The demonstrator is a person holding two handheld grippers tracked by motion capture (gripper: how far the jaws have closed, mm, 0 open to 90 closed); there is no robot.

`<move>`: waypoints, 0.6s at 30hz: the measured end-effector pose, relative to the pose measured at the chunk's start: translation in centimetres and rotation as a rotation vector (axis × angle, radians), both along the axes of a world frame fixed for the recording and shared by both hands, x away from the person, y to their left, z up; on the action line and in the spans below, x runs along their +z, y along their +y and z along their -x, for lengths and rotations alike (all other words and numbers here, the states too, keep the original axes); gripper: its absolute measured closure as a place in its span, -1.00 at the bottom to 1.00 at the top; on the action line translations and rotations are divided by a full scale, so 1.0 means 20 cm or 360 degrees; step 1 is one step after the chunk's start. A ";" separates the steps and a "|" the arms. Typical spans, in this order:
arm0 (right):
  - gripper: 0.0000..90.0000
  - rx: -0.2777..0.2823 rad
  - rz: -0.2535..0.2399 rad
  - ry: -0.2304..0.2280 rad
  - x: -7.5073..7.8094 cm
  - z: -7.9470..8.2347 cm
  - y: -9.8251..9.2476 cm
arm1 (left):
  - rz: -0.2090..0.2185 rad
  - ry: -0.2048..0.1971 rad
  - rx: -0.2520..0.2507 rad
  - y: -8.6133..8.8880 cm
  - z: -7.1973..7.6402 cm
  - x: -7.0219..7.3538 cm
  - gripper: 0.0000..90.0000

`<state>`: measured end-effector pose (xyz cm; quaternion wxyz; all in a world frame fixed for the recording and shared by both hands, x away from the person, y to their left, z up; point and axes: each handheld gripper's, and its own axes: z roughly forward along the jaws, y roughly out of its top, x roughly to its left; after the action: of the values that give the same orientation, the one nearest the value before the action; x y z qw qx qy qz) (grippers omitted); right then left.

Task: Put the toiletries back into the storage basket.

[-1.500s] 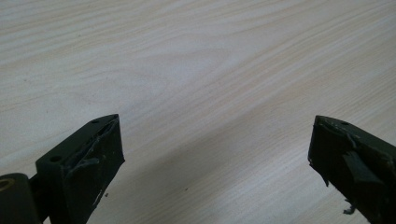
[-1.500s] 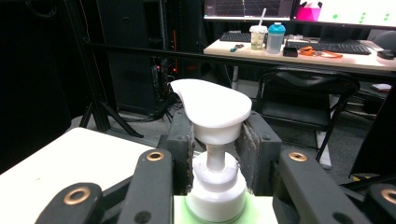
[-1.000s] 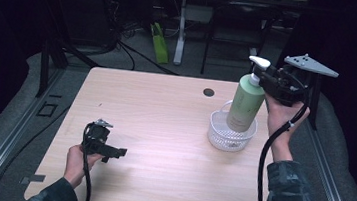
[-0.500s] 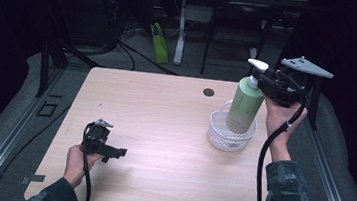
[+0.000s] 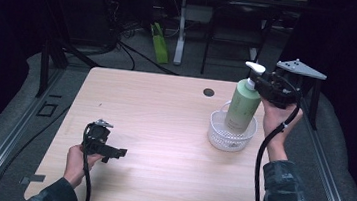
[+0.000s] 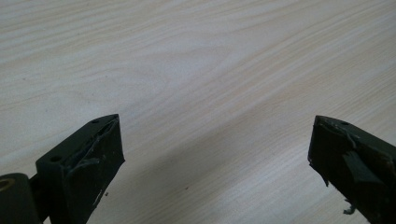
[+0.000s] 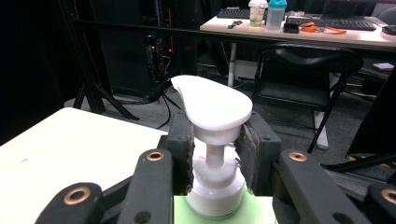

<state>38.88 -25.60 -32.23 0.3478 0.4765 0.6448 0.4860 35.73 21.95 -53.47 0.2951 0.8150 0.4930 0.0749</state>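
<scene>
1. Left claw (image 5: 120, 151): no change from a second ago, parked low over the near-left part of the table (image 5: 155, 108). In the left gripper view the jaws are spread with bare wood between them, nothing held. Idle.
2. Middle of table: bare wood, with one dark round hole (image 5: 209, 92) near the far edge. Plenty of open room there; the near and left edges sit close to the left hand.
3. Green pump bottle (image 5: 242, 107): a second ago it hung slightly higher; now its base sits down inside the white mesh basket (image 5: 228, 136) at the right side of the table, a bit tilted. Whether it rests on the basket floor, can't tell.
4. Right claw (image 7: 215, 154): pinching the bottle at the white collar under the pump head (image 7: 212, 106). Read: the lowering is nearly done, release is likely next.
5. Clearance: the basket wall is snug round the bottle, and the right table edge is just beside the basket, so retreat upward rather than sideways.
</scene>
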 end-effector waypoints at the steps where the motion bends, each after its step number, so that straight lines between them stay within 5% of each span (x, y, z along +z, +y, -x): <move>1: 0.51 0.0001 0.0003 0.0006 0.00 0.00 0.00 | 0.0000 0.0000 0.0000 0.00 0.00 0.00 -0.93; 18: 0.51 -0.0004 0.0014 0.0052 -0.09 -0.02 0.01 | 0.0005 -0.0003 -0.0010 0.00 0.00 -0.01 -0.93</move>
<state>39.37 -25.45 -33.93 0.3399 0.4838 0.6520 0.4747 35.71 21.89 -53.57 0.2973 0.8160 0.4901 0.0740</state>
